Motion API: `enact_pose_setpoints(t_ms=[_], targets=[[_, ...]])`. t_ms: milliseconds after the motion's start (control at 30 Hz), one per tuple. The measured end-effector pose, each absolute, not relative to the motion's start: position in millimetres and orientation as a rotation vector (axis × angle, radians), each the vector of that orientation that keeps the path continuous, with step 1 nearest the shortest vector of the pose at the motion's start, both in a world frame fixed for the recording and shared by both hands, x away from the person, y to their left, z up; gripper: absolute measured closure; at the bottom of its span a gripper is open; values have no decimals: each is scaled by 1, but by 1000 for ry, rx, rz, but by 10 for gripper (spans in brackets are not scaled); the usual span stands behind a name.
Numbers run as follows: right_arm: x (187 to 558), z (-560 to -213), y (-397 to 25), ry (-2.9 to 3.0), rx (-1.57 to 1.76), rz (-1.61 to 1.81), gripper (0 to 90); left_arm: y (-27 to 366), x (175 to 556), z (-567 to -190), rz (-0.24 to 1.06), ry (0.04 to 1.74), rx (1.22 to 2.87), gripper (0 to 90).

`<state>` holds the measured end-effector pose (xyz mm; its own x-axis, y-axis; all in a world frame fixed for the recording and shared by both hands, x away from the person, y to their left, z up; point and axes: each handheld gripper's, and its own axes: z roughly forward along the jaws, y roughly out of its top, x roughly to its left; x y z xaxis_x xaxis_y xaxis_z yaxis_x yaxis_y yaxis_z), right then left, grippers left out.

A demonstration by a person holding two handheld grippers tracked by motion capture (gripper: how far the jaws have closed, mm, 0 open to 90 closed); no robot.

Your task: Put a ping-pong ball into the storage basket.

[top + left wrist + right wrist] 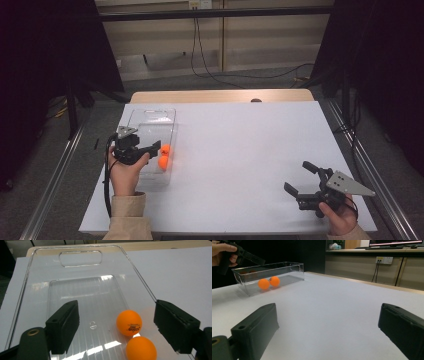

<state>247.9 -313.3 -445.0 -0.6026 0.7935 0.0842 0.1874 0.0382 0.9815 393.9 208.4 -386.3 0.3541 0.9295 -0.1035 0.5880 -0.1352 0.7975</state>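
A clear plastic bin (151, 112) stands at the left of the white table top, with two orange balls (165, 155) in its near right corner. In the left gripper view the balls (129, 322) (141, 349) lie side by side on the bin floor (82, 292). My left gripper (151, 149) hovers open over the bin's near end, its jaws spread above the balls and holding nothing. My right gripper (296, 176) is open and empty near the front right of the table. From the right gripper view the bin (294, 271) and both balls (269, 282) sit far off at upper left.
The white sheet (240, 150) covers a wooden table whose back edge (220, 95) shows, with a small dark mark (256, 100) on it. Metal rails run along both sides. Cables lie on the floor behind the table.
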Motion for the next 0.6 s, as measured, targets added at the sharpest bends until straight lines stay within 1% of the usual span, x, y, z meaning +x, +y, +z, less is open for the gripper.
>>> enact_pose_setpoints(t_ms=[267, 333, 600], targets=[[247, -445, -315, 1819, 996, 1601, 21, 206, 390, -382, 544, 1257, 1807, 89], [247, -445, -314, 1822, 994, 1599, 21, 206, 387, -381, 535, 1234, 1802, 49], [248, -445, -314, 1819, 995, 1600, 21, 203, 376, -381, 529, 1157, 1782, 37]])
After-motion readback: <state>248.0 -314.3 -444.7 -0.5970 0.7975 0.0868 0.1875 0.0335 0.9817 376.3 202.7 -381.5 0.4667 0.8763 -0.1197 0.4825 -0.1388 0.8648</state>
